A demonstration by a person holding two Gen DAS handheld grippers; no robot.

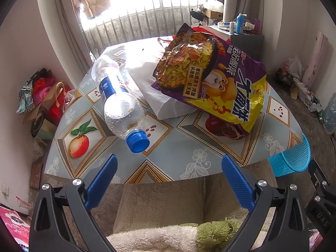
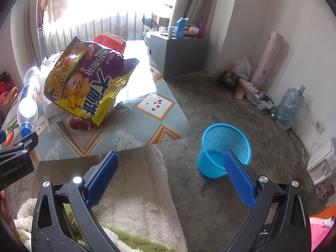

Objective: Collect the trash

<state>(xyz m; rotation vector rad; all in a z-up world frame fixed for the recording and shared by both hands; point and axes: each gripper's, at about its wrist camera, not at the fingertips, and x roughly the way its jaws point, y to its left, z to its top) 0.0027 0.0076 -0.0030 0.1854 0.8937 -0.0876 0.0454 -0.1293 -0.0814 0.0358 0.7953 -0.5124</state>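
Observation:
An empty clear plastic bottle (image 1: pixel 117 98) with a blue cap lies on the fruit-patterned table (image 1: pixel 184 153), cap toward me. A purple and yellow noodle bag (image 1: pixel 212 77) rests on white paper (image 1: pixel 147 84) behind it. My left gripper (image 1: pixel 168 163) is open and empty near the table's front edge, just short of the bottle cap. My right gripper (image 2: pixel 170 159) is open and empty, off the table's right corner. A blue mesh bin (image 2: pixel 224 149) stands on the floor, just behind the right finger (image 2: pixel 239 178). The bottle (image 2: pixel 28 103) and bag (image 2: pixel 90 79) also show in the right wrist view.
A grey cabinet (image 2: pixel 178 52) with bottles stands behind the table. A water jug (image 2: pixel 290 107) and clutter line the right wall. Bags and boxes (image 1: pixel 44 98) pile up left of the table. A fleece-covered lap (image 1: pixel 159 208) lies below both grippers.

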